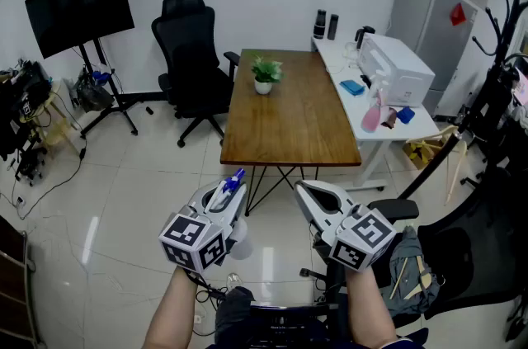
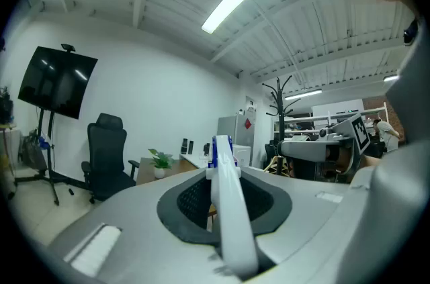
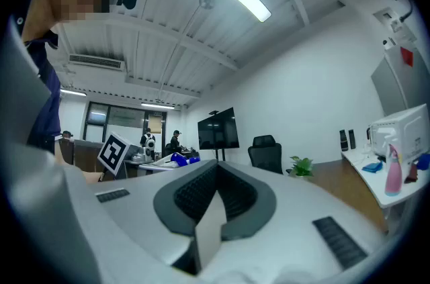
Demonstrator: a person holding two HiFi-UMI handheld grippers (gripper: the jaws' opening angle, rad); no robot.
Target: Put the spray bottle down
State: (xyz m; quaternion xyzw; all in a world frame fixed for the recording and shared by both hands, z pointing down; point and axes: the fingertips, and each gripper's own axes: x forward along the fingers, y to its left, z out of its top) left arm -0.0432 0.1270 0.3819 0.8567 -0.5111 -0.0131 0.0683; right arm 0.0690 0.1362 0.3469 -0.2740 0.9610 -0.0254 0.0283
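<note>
In the head view, the left hand-held gripper (image 1: 224, 195) is clamped on a white spray bottle (image 1: 234, 180) with a blue nozzle. It is held in the air over the tiled floor (image 1: 124, 199), on the near side of the wooden worktop (image 1: 289, 116) and clear of it. Most of the bottle's body is hidden under the gripper. The right hand-held gripper (image 1: 307, 192) hangs just to its right, with its jaws together and nothing in them. A potted plant (image 1: 266, 75) stands at the worktop's far end. To the right, a white desk (image 1: 421, 124) carries a printer (image 1: 396, 71) and a pink bottle (image 1: 372, 116).

The left gripper view shows the grip more closely. Both jaws press on the bottle's white neck and the nozzle points away. The bottle's lower end is cut off.

The right gripper view confirms that its jaws meet without a gap. A pale wedge in front of them is hard to make out. This view alone shows people (image 3: 176, 138) standing far off to the left.
</note>
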